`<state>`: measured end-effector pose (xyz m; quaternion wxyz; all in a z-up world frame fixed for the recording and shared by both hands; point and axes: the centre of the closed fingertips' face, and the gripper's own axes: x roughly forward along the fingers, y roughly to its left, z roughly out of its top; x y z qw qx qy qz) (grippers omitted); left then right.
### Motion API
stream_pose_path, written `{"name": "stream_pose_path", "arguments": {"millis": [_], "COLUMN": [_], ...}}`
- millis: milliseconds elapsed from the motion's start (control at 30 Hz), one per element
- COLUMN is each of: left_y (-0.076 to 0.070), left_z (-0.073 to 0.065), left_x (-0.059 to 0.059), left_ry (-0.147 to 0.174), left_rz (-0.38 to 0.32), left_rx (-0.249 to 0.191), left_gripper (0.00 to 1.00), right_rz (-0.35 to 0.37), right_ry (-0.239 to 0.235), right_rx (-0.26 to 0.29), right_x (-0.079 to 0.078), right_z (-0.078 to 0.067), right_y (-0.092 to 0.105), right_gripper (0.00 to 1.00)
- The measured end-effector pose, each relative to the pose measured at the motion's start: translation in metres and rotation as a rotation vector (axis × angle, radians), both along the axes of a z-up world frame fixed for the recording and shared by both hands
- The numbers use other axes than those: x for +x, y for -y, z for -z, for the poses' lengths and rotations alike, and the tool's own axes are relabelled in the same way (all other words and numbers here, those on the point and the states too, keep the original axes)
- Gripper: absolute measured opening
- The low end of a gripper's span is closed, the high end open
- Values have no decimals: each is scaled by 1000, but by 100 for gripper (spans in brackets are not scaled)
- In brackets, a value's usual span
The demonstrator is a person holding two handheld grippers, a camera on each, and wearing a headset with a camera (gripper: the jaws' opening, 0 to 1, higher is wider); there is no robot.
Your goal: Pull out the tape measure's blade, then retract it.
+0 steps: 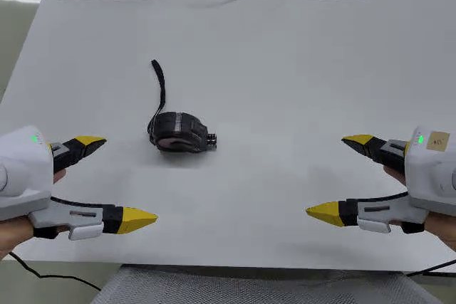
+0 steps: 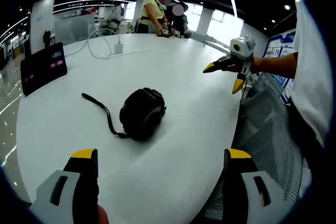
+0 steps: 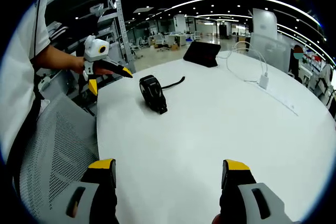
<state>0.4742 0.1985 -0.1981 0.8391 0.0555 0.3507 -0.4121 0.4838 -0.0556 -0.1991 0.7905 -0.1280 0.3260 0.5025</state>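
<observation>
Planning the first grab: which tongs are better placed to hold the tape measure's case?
Left, probably. The tape measure lies nearer the open left tongs; its blade tip faces the open right tongs, which could pull it.

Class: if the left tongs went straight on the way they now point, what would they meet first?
Probably the black rounded tape measure, lying slightly left of centre ahead of the left tongs; depth is unclear, so they might only graze it.
</observation>
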Motion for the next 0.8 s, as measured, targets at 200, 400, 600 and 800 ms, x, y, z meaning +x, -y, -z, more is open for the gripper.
{"name": "stream_pose_path", "arguments": {"millis": [200,400,600,800], "left_y": [1,5,8,11], "left_z": [2,8,12,17], "left_x": [8,12,19,25], "left_ry": [-2,-7,-2,3], "left_rz": [29,81,130,197], "left_rx": [7,37,82,137], "left_gripper": [98,96,93,92], "right_rz": [-42,-91,-136,-188], "right_ry": [6,10,13,18], "right_rx": [-1,-10,-26,-53], "right_x": [7,13,18,19], "right_z": [1,4,9,12], "right_y": [-11,-21,-29,-38], "right_gripper": [82,82,81,81]}}
